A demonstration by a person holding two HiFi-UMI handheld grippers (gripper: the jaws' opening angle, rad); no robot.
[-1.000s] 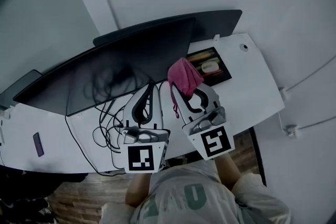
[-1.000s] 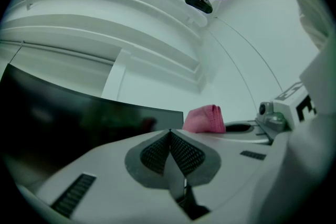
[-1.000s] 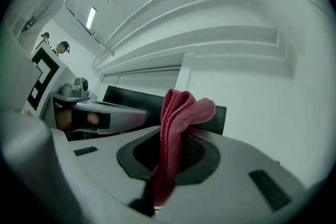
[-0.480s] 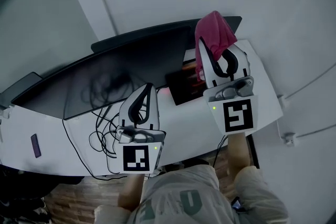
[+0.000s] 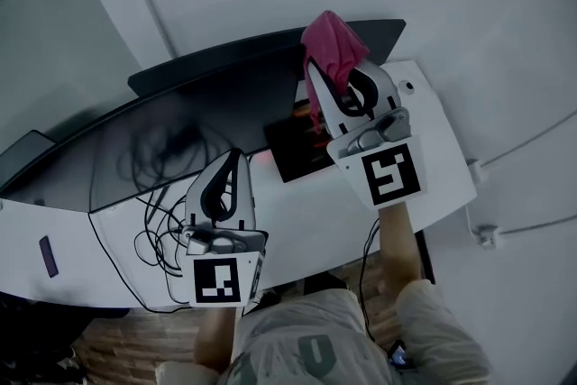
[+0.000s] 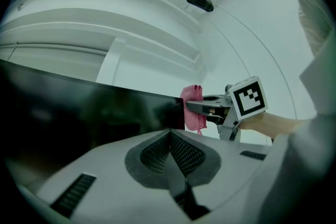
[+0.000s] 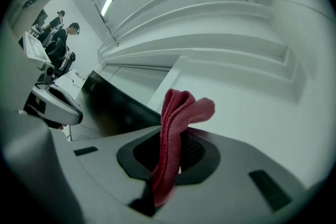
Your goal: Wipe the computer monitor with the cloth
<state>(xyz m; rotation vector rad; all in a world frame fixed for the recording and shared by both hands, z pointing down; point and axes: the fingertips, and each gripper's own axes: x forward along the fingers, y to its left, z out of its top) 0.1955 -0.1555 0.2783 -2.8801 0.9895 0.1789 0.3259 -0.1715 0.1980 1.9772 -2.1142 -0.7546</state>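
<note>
The wide dark monitor (image 5: 180, 117) stands along the back of the white desk (image 5: 437, 153). My right gripper (image 5: 326, 75) is shut on a pink cloth (image 5: 332, 42), which it holds up at the monitor's upper right edge. In the right gripper view the cloth (image 7: 177, 123) stands up between the jaws, with the monitor (image 7: 118, 107) behind it to the left. My left gripper (image 5: 231, 160) is shut and holds nothing, low over the desk in front of the screen. The left gripper view shows its jaws closed (image 6: 170, 136), the monitor (image 6: 79, 113), and the cloth (image 6: 192, 107) at the screen's right edge.
Tangled black cables (image 5: 162, 216) lie on the desk left of my left gripper. A dark tray (image 5: 293, 144) with small items sits below the monitor's right end. A small purple object (image 5: 45, 255) lies far left. People (image 7: 65, 42) stand far off in the room.
My right gripper has lifted the pink cloth from low in front of the screen up to the monitor's upper right edge, then shifted slightly left. The left gripper has barely moved.
</note>
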